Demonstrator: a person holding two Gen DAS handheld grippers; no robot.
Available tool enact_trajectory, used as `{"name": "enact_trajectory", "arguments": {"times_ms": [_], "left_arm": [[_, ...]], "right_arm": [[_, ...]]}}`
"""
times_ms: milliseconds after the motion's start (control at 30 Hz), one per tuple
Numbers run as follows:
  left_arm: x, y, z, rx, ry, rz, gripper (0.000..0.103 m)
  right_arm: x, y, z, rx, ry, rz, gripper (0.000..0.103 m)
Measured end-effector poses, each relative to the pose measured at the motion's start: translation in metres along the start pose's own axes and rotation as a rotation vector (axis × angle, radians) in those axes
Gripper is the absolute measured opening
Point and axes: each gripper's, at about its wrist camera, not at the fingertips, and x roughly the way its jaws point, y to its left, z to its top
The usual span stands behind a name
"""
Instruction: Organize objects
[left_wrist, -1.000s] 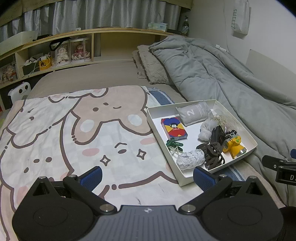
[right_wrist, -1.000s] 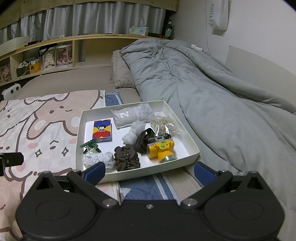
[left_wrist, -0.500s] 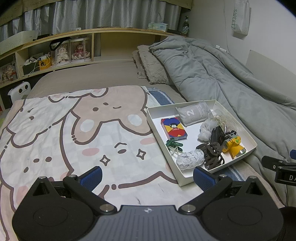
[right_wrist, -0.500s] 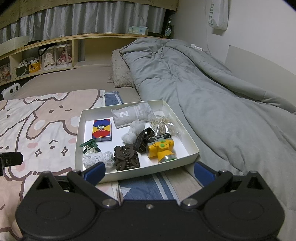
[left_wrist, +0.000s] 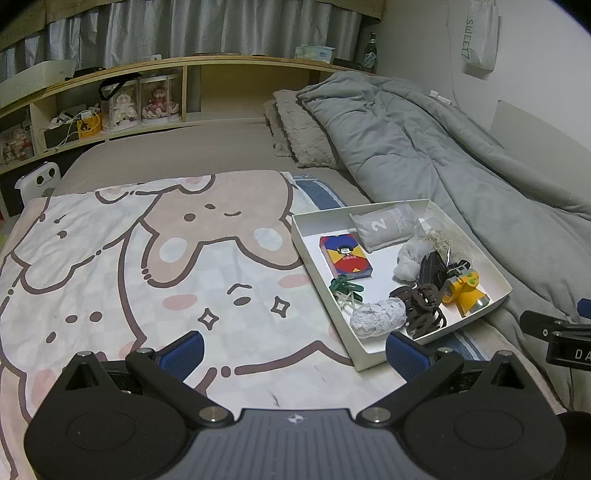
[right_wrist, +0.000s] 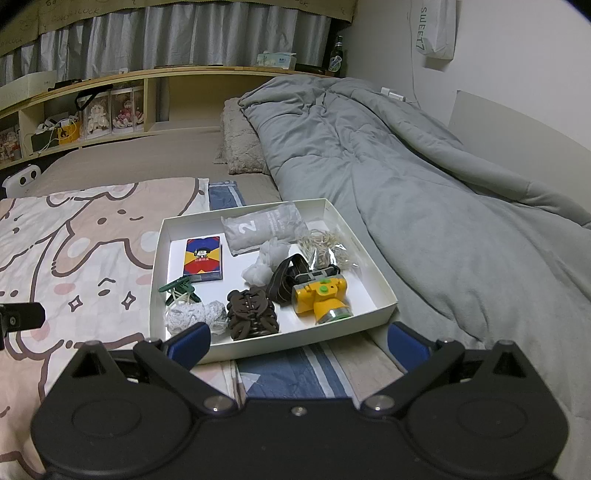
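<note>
A white cardboard tray (right_wrist: 384, 295) (left_wrist: 306, 236) lies on the bed. It holds a colourful card box (right_wrist: 203, 259) (left_wrist: 345, 256), a grey pouch marked 2 (right_wrist: 264, 228) (left_wrist: 386, 227), a yellow headlamp (right_wrist: 321, 297) (left_wrist: 466, 291), a brown hair claw (right_wrist: 251, 308) (left_wrist: 421, 306), a white lace scrunchie (right_wrist: 195, 314) (left_wrist: 376, 317), green clips (right_wrist: 177, 288) (left_wrist: 345, 288), a white tuft (right_wrist: 267, 258) and a bag of rubber bands (right_wrist: 325, 245). My right gripper (right_wrist: 298, 341) stands open at the tray's near edge. My left gripper (left_wrist: 293, 350) is open over the blanket, left of the tray.
A cartoon-print blanket (left_wrist: 147, 258) covers the left of the bed. A rumpled grey duvet (right_wrist: 424, 184) lies right of the tray, with pillows (left_wrist: 299, 129) behind. A wooden shelf (left_wrist: 147, 96) with figurines runs along the headboard.
</note>
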Motion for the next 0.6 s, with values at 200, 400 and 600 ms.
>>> {"name": "enact_trajectory", "arguments": {"times_ms": [200,400,600], "left_arm": [[-0.0002,0.0003,0.0000,0.000,0.000,0.000,0.103],[-0.0006,0.0002,0.0001,0.000,0.000,0.001,0.103],[-0.0005,-0.0001,0.0001,0.000,0.000,0.000,0.103]], "right_arm": [[0.0000,-0.0009,-0.0007,0.003,0.001,0.001,0.103],[0.0000,-0.0012,-0.0010,0.005,0.002,0.001,0.103],[-0.0002,-0.0015,-0.0006,0.002,0.002,-0.001,0.103]]}}
